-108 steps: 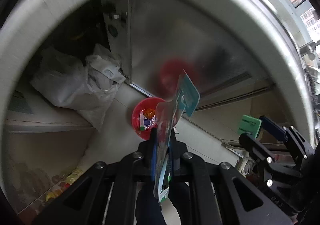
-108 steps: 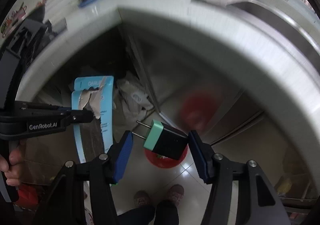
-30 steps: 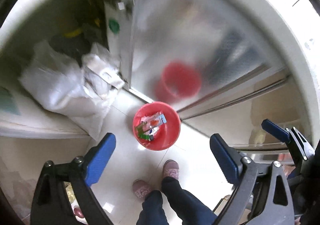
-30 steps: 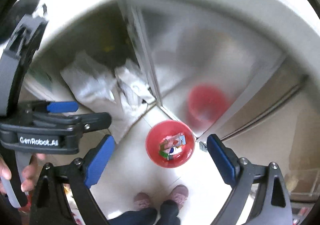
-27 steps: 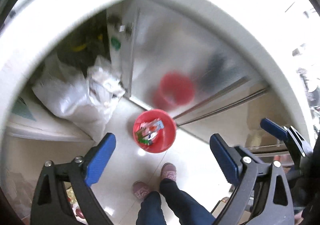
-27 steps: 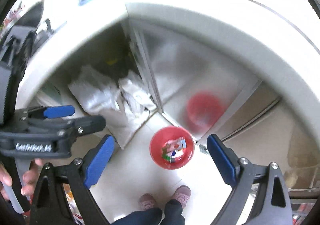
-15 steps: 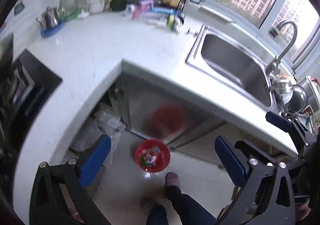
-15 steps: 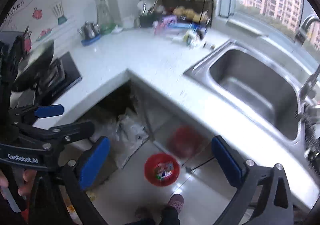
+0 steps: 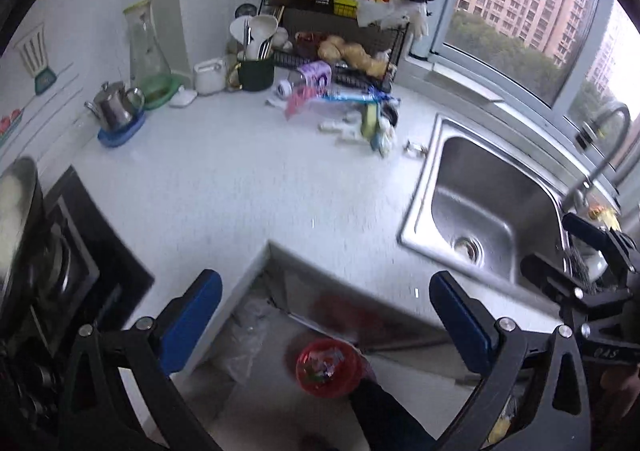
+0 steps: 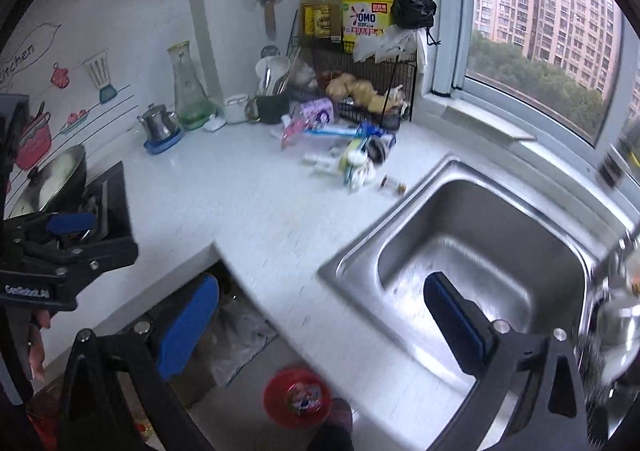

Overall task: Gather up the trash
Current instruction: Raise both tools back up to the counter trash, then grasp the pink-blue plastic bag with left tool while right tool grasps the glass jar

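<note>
My left gripper (image 9: 326,315) is open and empty, held above the corner of the white counter (image 9: 224,187). My right gripper (image 10: 320,311) is open and empty, held over the counter edge beside the sink (image 10: 492,247). A pile of wrappers and packaging (image 9: 352,111) lies at the back of the counter, also in the right wrist view (image 10: 348,151). The red bin (image 9: 328,369) with colourful trash in it stands on the floor below, and shows in the right wrist view (image 10: 298,397).
A wire rack (image 9: 344,23) with bottles and a yellow detergent jug stands at the back. A glass carafe (image 9: 146,55), a small steel teapot (image 9: 114,109) and a utensil cup (image 9: 254,67) stand near the wall. A stove with a pot (image 10: 60,179) is at left. White bags (image 10: 240,335) lie under the counter.
Both grippers dropped their items into the red bin, then rose from below the counter to above it. The view swung up from the floor to the countertop.
</note>
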